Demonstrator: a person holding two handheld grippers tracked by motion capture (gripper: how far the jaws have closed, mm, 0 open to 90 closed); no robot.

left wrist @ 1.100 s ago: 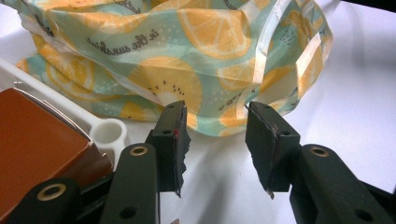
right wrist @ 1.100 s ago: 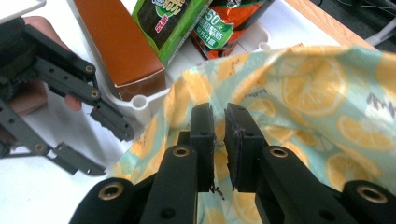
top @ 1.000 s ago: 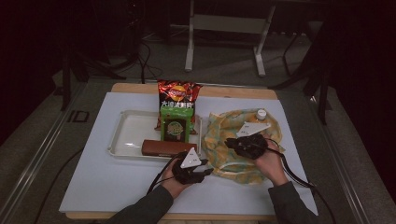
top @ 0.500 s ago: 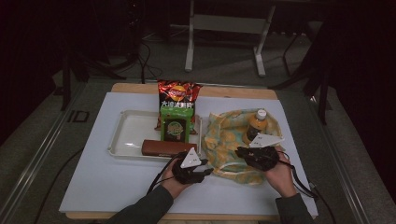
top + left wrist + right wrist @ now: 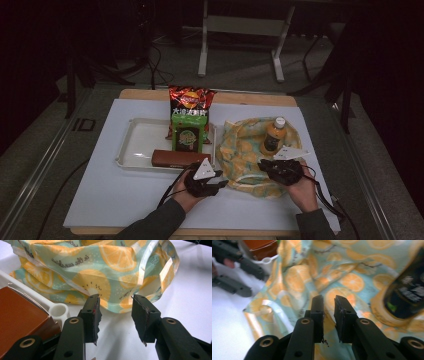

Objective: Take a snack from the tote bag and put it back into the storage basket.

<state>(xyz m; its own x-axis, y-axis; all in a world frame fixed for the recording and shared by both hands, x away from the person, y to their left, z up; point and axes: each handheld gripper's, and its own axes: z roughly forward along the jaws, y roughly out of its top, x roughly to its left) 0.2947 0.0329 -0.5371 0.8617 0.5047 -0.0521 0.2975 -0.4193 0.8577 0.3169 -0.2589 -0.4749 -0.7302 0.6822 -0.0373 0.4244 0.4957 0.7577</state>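
A cloth bag [image 5: 245,150] printed with orange slices lies crumpled on the white mat, and an orange drink bottle [image 5: 273,136] stands on it. My right gripper [image 5: 264,167] hovers over the bag's near right part, just in front of the bottle [image 5: 407,297]. Its jaws [image 5: 329,302] have just been opening and show a narrow gap with nothing gripped, only the bag [image 5: 352,277] behind them. My left gripper [image 5: 222,184] rests by the bag's near left edge. It stands open [image 5: 114,307] and empty, pointing at the bag's hem [image 5: 100,270].
A white tray [image 5: 135,145] left of the bag holds a red chips bag [image 5: 191,102], a green packet [image 5: 189,135] and a brown bar [image 5: 180,158]. The tray's corner [image 5: 58,310] and the bar [image 5: 20,312] sit close to my left jaw. Bare mat lies at the front left.
My right gripper has drawn back from the bottle toward the near edge and sunk a little, leaving the bottle in full sight. The left gripper has stayed put.
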